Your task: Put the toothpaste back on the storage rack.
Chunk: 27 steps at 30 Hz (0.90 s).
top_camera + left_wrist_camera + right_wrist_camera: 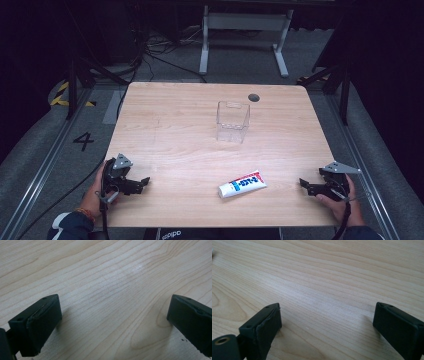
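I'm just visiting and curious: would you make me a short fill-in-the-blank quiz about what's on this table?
1. The clear plastic container stands upright with ____ inside it.
2. The toothpaste tube lies nearer the ____ gripper.
3. The jaws of the left gripper and the right gripper both stand ____, with bare wooden table between them.

Missing words: nothing; right; open

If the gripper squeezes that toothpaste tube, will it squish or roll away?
The toothpaste tube would probably dent a little, since such tubes tend to be soft. It lies flat on the table, its tail end looks flattened, so it likely won't roll far. It looks small, so probably light. The right gripper is nearest, jaws open.
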Available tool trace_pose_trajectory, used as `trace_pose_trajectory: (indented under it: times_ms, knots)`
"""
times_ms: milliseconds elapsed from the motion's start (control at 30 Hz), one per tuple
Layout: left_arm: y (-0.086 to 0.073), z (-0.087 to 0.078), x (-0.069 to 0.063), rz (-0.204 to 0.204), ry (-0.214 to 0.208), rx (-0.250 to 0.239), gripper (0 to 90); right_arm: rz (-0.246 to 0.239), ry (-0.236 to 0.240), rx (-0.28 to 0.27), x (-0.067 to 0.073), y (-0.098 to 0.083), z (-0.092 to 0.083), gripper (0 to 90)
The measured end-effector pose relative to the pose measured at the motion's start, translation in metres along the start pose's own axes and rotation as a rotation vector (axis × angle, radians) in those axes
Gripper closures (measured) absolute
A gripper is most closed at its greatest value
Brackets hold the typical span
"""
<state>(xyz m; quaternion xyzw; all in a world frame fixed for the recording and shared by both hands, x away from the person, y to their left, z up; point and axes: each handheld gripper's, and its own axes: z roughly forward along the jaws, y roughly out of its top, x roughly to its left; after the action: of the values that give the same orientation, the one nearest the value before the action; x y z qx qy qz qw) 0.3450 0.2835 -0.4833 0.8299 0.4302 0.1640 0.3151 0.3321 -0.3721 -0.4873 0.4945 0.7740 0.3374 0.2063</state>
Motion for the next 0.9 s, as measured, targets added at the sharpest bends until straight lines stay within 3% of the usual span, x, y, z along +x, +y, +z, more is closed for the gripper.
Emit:
trace_pose_trajectory:
  times_ms: [333, 433, 467, 500, 533, 600, 633, 733, 800, 900]
  knots:
    - [0.002, 0.002, 0.002, 0.011, -0.015, 0.003, 0.3, -0.001, 0.001, 0.001, 0.000, 0.000, 0.000, 8.2]
    - [0.006, 0.001, 0.002, 0.025, -0.029, 0.042, 0.5, 0.000, 0.001, 0.001, 0.000, 0.000, 0.000, 8.1]
    - [0.010, 0.002, 0.001, 0.042, -0.038, 0.070, 0.5, -0.001, 0.000, 0.001, 0.000, 0.000, 0.000, 8.1]
    - [0.012, 0.003, 0.000, 0.045, -0.045, 0.069, 0.8, -0.001, 0.000, 0.001, 0.000, 0.000, 0.000, 8.1]
    - [0.015, 0.005, -0.001, 0.073, -0.043, 0.074, 0.8, -0.001, 0.000, 0.001, 0.000, 0.000, 0.000, 8.1]
    - [0.022, 0.008, -0.008, 0.069, -0.063, 0.100, 1.5, -0.001, 0.000, 0.001, 0.000, 0.000, 0.000, 8.1]
    - [0.025, 0.008, -0.010, 0.087, -0.058, 0.106, 3.7, -0.001, 0.000, 0.001, 0.000, 0.000, 0.000, 8.1]
    - [0.033, 0.007, -0.017, 0.119, -0.083, 0.123, 21.3, -0.001, 0.000, 0.001, 0.000, 0.000, 0.000, 8.1]
    - [0.037, 0.007, -0.021, 0.137, -0.087, 0.143, 17.4, -0.001, 0.000, 0.001, 0.000, 0.000, 0.000, 8.1]
    - [0.040, 0.007, -0.024, 0.163, -0.100, 0.160, 19.4, -0.001, 0.001, 0.001, 0.000, 0.000, 0.000, 8.1]
